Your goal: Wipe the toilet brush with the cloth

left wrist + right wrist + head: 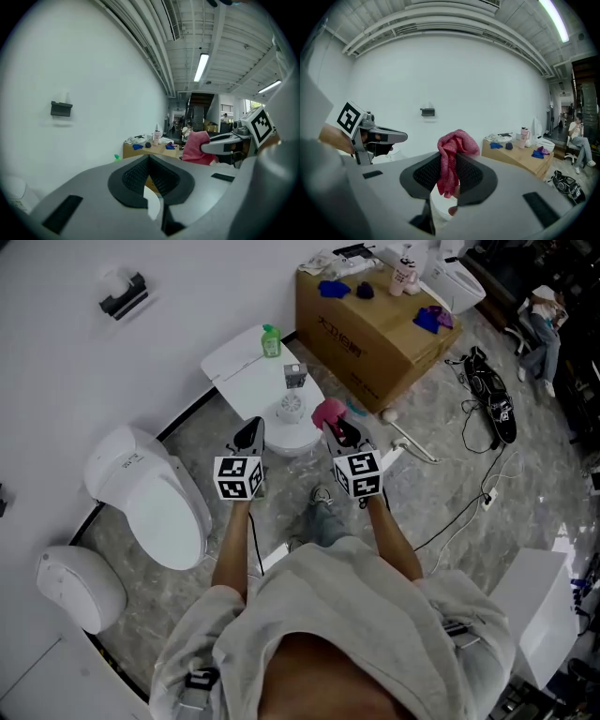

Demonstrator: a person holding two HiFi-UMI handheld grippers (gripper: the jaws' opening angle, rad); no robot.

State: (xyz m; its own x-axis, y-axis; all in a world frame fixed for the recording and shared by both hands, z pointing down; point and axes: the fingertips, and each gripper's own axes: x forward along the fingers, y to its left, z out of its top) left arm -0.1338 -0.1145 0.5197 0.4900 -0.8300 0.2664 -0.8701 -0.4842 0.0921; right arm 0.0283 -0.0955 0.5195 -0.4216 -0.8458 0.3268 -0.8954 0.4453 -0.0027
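My right gripper [449,158] pinches the pink cloth [458,141] between its jaws. My left gripper [149,158] has its jaws pressed together, empty. The white toilet brush holder [292,420] stands between both grippers.

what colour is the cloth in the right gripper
Pinkish red. The cloth shows best in the right gripper view.

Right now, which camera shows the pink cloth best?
The right gripper view: the cloth sits centred, pinched between the jaws of the right gripper, its weave clear. The head view shows only a small pink bunch at that gripper's tip; the left gripper view shows it side-on, further off.
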